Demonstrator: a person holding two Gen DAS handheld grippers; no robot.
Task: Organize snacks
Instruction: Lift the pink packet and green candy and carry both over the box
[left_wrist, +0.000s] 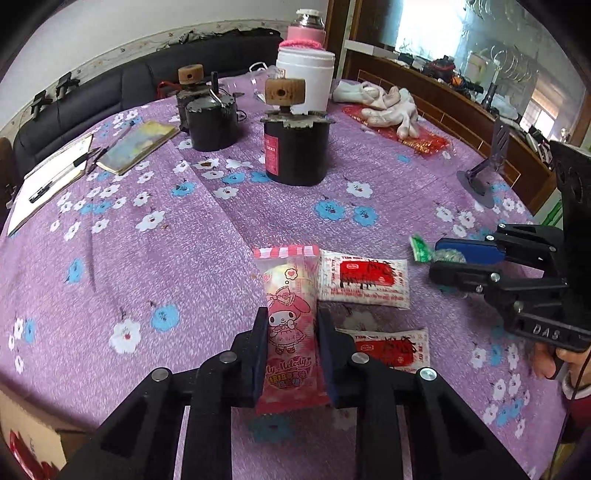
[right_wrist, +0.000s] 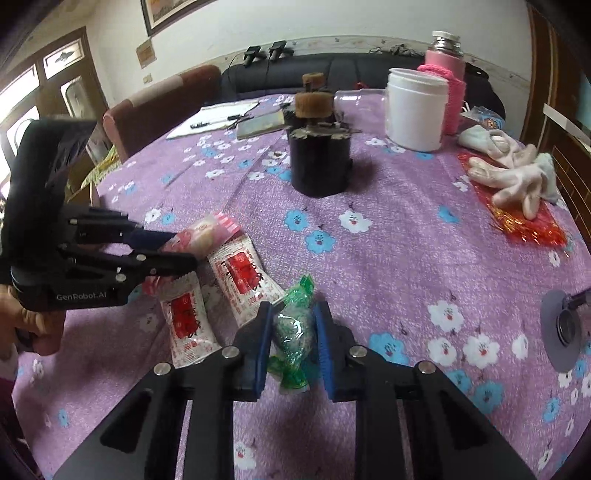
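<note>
Purple tablecloth (left_wrist: 155, 258), black canisters (left_wrist: 295, 147) behind snacks (left_wrist: 364, 278)

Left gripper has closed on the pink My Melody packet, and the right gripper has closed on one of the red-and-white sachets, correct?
Not quite. The left gripper does clamp the pink My Melody packet, but the right gripper is closed on the green-wrapped candy, not a sachet. The right wrist view shows both red-and-white sachets lying free on the tablecloth beside it.

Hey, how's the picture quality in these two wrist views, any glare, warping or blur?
Left wrist: window blown out white, table edge bowed by the fisheye, pink snack packet sharp. Right wrist: evenly lit, dark corners, green candy slightly soft.
</note>
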